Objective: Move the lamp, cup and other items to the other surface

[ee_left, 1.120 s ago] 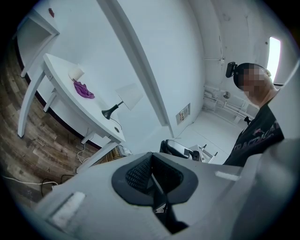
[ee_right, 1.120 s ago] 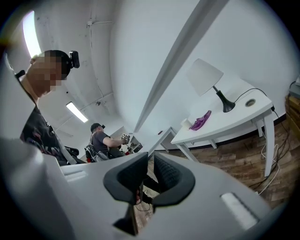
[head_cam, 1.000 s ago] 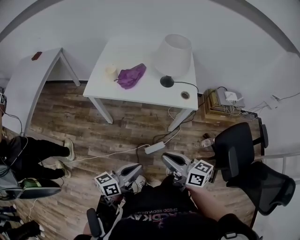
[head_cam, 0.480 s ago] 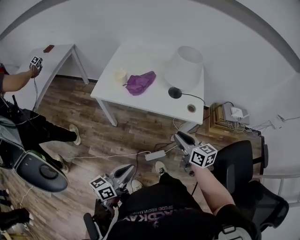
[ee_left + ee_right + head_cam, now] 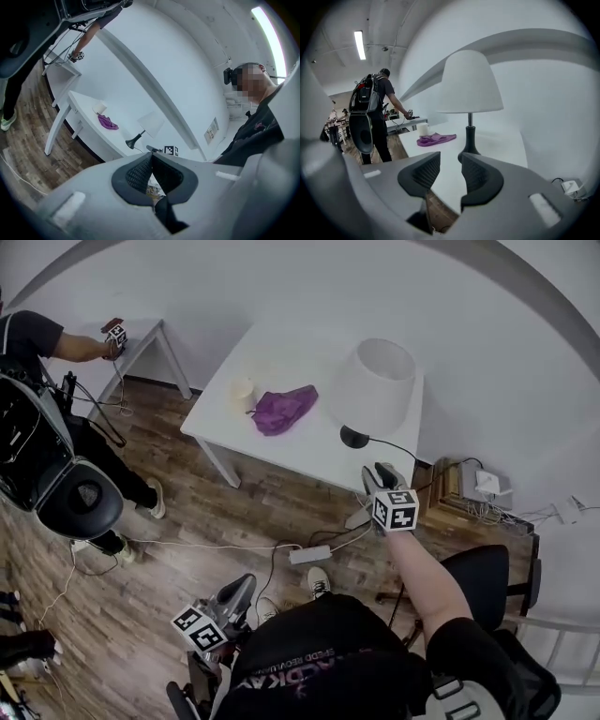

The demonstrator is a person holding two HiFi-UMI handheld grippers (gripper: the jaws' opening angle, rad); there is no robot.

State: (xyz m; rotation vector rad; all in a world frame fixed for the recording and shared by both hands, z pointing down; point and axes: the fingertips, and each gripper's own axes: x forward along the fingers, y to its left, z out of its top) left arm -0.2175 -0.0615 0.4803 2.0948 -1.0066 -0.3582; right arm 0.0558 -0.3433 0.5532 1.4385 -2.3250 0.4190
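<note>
White rectangular table point(image 5: 305, 444) carries conical-shaded lamp point(image 5: 375, 390), crumpled purple cloth point(image 5: 284, 409), cylindrical cup point(image 5: 243, 390).

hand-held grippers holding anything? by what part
Nothing is held. The right hand-held gripper has just been opening, empty, near the lamp; the left hand-held gripper is shut, empty.

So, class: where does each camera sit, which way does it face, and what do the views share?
Head view: on the head, facing steeply down at table and lamp; shows torso, right arm, left claw, right claw.
Left gripper view: on the shut left claw, facing the table; shows the person's torso.
Right gripper view: on the right claw, jaws just opening, empty, facing the lamp.
All share the lamp.
</note>
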